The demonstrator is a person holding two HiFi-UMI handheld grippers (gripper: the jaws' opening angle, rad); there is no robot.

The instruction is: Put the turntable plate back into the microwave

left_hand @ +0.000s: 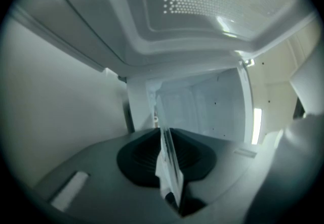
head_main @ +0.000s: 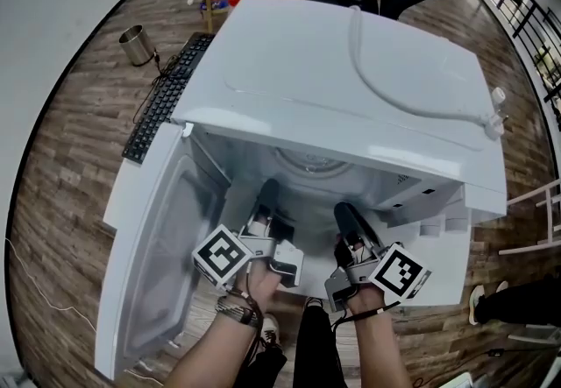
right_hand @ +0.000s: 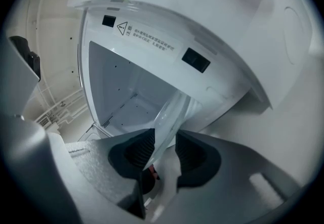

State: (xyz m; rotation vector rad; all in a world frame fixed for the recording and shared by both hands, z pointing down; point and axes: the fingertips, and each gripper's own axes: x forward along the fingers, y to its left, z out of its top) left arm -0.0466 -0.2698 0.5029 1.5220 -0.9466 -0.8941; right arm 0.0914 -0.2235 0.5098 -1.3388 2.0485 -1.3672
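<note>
Head view: the left tool [head_main: 266, 198] and the right tool [head_main: 346, 215] reach side by side into the open microwave [head_main: 351, 71], with the glass turntable plate [head_main: 307, 165] just ahead of them in the cavity.

Left gripper view: its pads pinch the plate's rim, which is seen edge-on and runs straight ahead.

Right gripper view: its jaws are spread. The rim sits between them, against one pad and clear of the other, and the plate extends ahead into the cavity.

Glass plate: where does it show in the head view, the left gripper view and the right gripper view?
Head view: plate faint, at centre, its curved rim inside the open microwave.
Left gripper view: plate edge-on, low centre, clamped between the jaws.
Right gripper view: plate low centre, slanting up between the parted jaws.
Shared landmark: the microwave's white inside.
</note>
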